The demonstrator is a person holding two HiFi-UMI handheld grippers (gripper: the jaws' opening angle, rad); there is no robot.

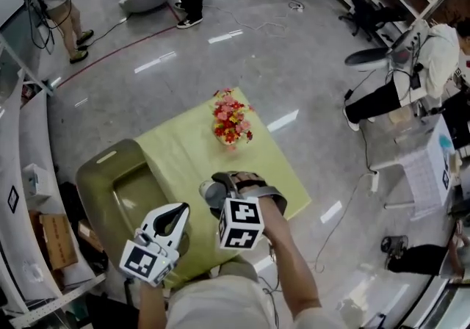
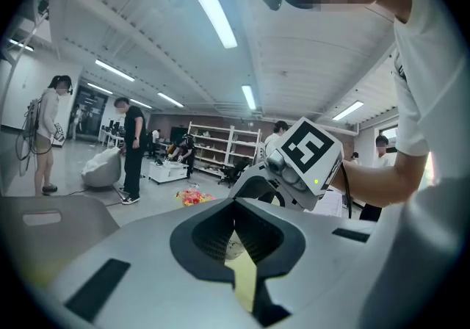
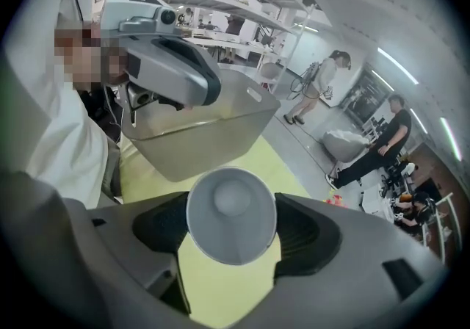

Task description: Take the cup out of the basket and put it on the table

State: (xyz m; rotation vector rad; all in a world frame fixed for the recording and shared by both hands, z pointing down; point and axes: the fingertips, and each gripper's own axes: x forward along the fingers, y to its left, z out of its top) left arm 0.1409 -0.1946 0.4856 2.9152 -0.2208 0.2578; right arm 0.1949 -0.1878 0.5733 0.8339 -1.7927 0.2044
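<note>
- Right gripper (image 3: 233, 232): fingers (image 3: 312, 236) spread wide and clamped on the cup (image 3: 231, 216), one dark pad on each side of the cup wall.
- Cup: plain pale grey with no label on it. Its open mouth faces the right gripper's camera and its round bottom shows inside.
- Cup location: out of the basket (image 1: 110, 162), over the yellow-green cloth of the desk (image 1: 183, 145), just right of the basket's near-right corner. Can't tell whether its base touches the cloth.
- In the right gripper view the basket wall sits just behind the cup, with cloth under it.
- Left gripper (image 1: 178, 211): fingers (image 2: 213, 236) closed tip to tip, nothing held. A strip of yellow cloth shows through the slot behind the tips.
- In the head view the left gripper sits over the basket's near-right part, close beside the right gripper and not touching the cup.
- Basket: olive-grey, smooth-walled, on the left part of the desk.
- Flowers (image 1: 231, 122): red, pink and yellow bunch at the far edge of the desk, well apart from the cup.
- Print: each marker cube (image 1: 240, 223) carries black-and-white square code patterns, no letters. A diamond-shaped marker (image 1: 12, 199) sits on the white structure at far left.
- Background: several people on a glossy grey floor, with white shelving at the far side.
</note>
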